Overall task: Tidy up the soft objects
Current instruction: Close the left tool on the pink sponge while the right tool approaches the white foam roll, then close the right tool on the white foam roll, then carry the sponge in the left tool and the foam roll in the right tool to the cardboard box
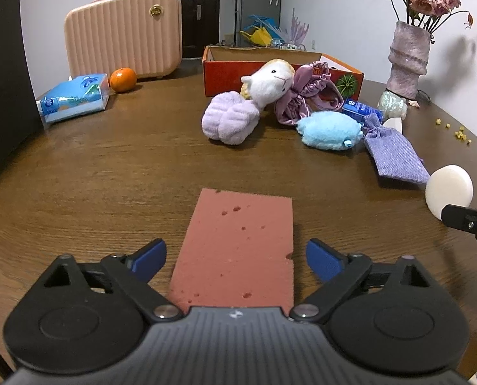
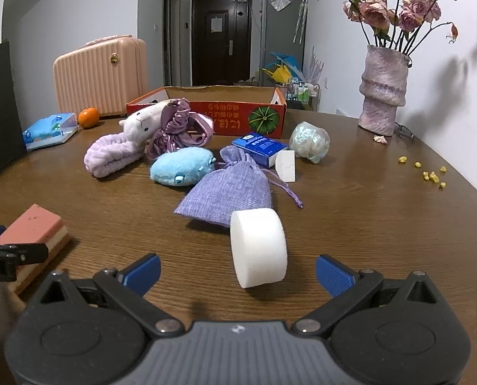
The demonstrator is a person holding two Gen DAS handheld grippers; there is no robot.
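Note:
A pink sponge (image 1: 238, 240) lies flat on the brown table between the fingers of my left gripper (image 1: 237, 258), which is open with its blue pads clear of the sponge's sides. My right gripper (image 2: 238, 271) is open around a white foam disc (image 2: 257, 247) that stands on edge, with gaps on both sides. Beyond lie a purple drawstring pouch (image 2: 229, 189), a blue plush (image 2: 180, 166), a lilac rolled towel (image 2: 110, 154), a white plush animal (image 2: 145, 122) and a mauve satin cap (image 2: 177, 128). Behind these stands an open red cardboard box (image 2: 232, 115).
At the back left are a pink suitcase (image 1: 123, 32), a tissue pack (image 1: 75, 99) and an orange (image 1: 123, 78). A vase of flowers (image 2: 382, 96), a blue carton (image 2: 259, 147), a white block (image 2: 286, 165), a shiny wrapped ball (image 2: 309, 141) and yellow crumbs (image 2: 430, 173) occupy the right.

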